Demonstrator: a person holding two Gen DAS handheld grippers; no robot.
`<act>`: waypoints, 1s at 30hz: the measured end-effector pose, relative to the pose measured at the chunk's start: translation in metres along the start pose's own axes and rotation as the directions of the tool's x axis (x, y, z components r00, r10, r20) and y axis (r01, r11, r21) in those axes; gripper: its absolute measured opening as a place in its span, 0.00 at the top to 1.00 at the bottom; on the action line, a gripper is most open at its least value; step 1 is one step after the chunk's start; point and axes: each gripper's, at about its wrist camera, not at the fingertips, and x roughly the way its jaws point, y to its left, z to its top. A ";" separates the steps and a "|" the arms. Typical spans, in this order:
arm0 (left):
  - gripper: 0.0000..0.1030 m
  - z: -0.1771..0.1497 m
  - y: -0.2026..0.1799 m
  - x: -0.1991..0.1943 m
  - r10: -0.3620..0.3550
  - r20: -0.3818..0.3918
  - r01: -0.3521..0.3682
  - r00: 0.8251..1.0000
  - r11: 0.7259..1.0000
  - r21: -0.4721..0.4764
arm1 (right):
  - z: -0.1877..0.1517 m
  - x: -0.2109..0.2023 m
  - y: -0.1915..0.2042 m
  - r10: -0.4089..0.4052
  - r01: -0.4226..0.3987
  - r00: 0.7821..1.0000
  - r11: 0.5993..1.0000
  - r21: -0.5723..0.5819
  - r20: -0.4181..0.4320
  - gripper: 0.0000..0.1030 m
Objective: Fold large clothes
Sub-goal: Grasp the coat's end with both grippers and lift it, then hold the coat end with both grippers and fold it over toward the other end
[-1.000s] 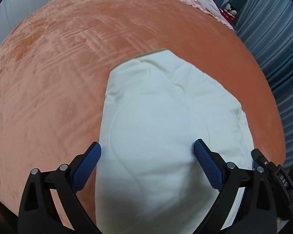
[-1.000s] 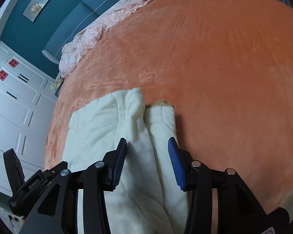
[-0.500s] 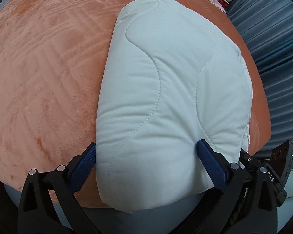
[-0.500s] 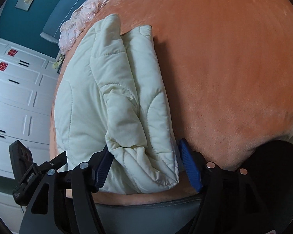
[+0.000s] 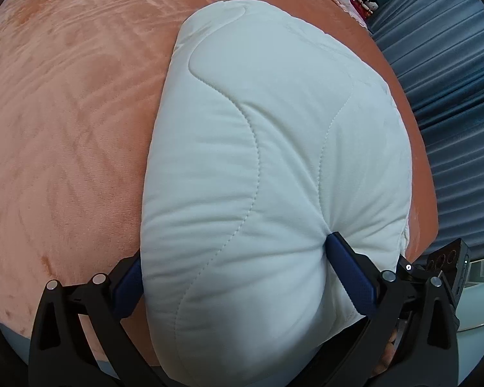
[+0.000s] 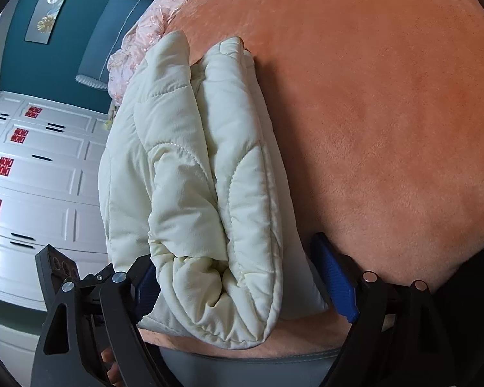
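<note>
A cream quilted jacket (image 5: pixel 258 161), folded into a thick bundle, lies on the orange bed cover (image 5: pixel 64 129) near its front edge. My left gripper (image 5: pixel 235 248) straddles the bundle's near end with its jaws wide. The right pad (image 5: pixel 348 271) dents the fabric, and the left pad (image 5: pixel 129 287) sits at the bundle's edge, partly hidden. In the right wrist view the jacket (image 6: pixel 209 177) shows its rolled layers. My right gripper (image 6: pixel 235 251) is opening around that end; its left pad is half hidden behind the fabric and its right pad (image 6: pixel 334 277) stands just beside it.
Orange cover (image 6: pixel 387 113) stretches far beyond the jacket. Pink lace bedding (image 6: pixel 145 32) lies at the bed's far end. Blue curtains (image 5: pixel 451 96) hang along one side and white cupboards (image 6: pixel 32 177) stand on the other. The bed's grey front edge (image 6: pixel 242 367) is right below the grippers.
Both grippers have come down and in toward the bed's front edge, so the jacket's near end now fills the space between their fingers. The right jaws have spread much wider.
</note>
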 end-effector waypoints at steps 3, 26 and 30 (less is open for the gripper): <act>0.04 -0.002 0.000 -0.017 0.017 0.032 -0.017 0.999 1.000 0.025 | 0.002 -0.009 -0.006 0.033 -0.033 0.999 0.999 0.006 -0.010 0.18; 0.04 0.030 0.021 0.016 -0.144 0.010 0.145 0.989 0.983 -0.110 | 0.025 0.021 0.011 0.132 -0.132 0.991 0.991 0.018 0.008 0.25; 0.15 0.024 0.006 0.000 -0.110 0.059 0.112 0.992 0.993 -0.036 | 0.026 0.008 0.027 0.103 -0.102 0.994 0.993 -0.051 0.024 0.49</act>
